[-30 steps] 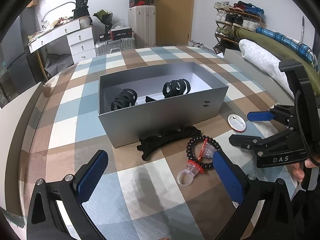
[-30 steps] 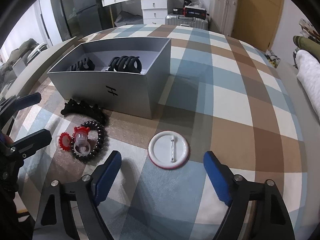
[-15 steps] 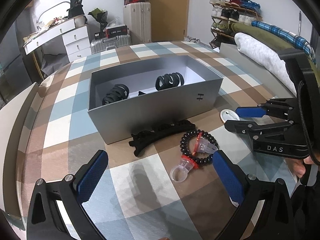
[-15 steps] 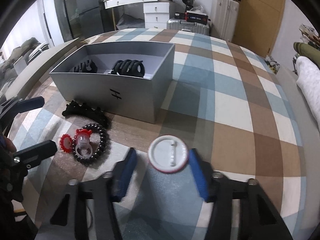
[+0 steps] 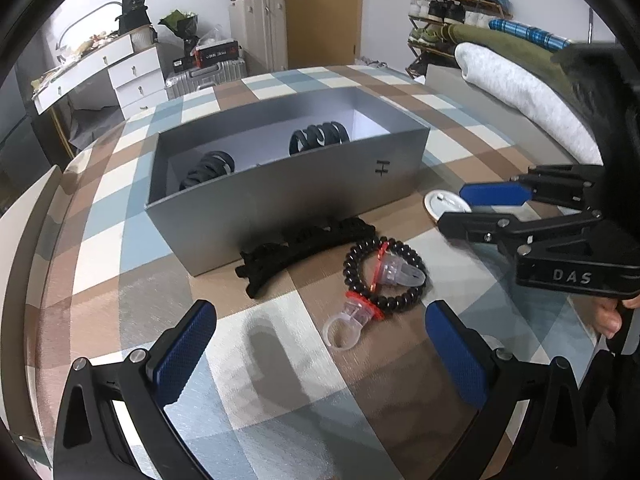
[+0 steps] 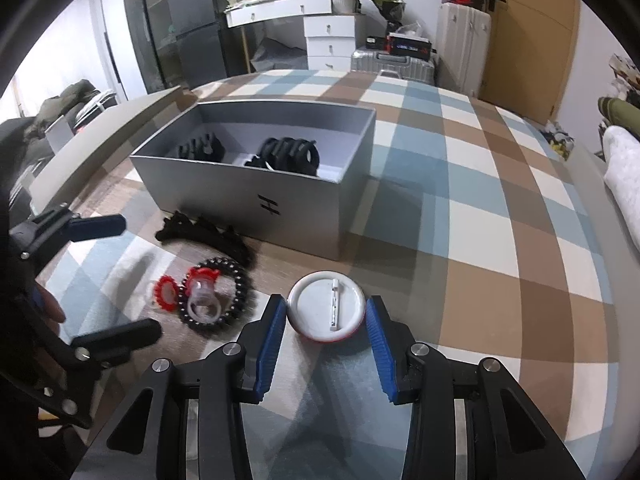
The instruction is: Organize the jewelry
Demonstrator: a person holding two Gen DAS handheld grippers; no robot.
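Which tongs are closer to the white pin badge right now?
Right. The right tongs straddle the white pin badge, one finger on either side. The left tongs sit open over the bead bracelet, off to the badge's side.
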